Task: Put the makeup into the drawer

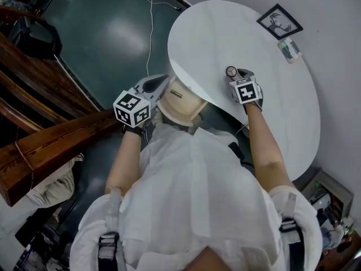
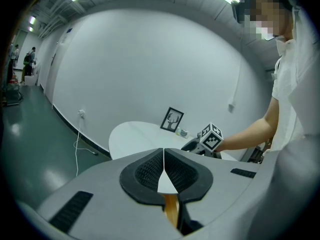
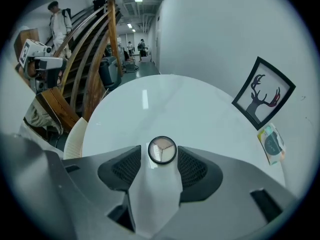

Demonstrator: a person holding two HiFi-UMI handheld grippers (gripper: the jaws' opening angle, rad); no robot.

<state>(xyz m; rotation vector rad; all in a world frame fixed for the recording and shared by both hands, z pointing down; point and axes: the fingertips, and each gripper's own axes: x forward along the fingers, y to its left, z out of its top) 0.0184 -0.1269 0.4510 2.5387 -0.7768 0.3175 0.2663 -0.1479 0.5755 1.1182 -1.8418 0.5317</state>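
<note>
Now the right tongs [image 3: 160, 154] stand open, the compact [image 3: 162, 149] between them on the tabletop [image 3: 150, 104]. The left tongs [image 2: 163, 154] are closed.

One round white table [image 1: 225, 33] is counted, with one makeup compact [image 1: 231, 71] on it. One framed picture [image 1: 279, 20] is seen at one o'clock and one small packet [image 1: 289, 49] beside it. One cream drawer unit [image 1: 179, 100] is counted. Two grippers are counted, the left gripper [image 1: 161, 82] and the right gripper [image 1: 235, 75].

Both arms reach forward with grippers.
Jaws together on the left gripper [image 2: 163, 154]; right gripper [image 3: 161, 153] tilted down, jaws apart.
</note>
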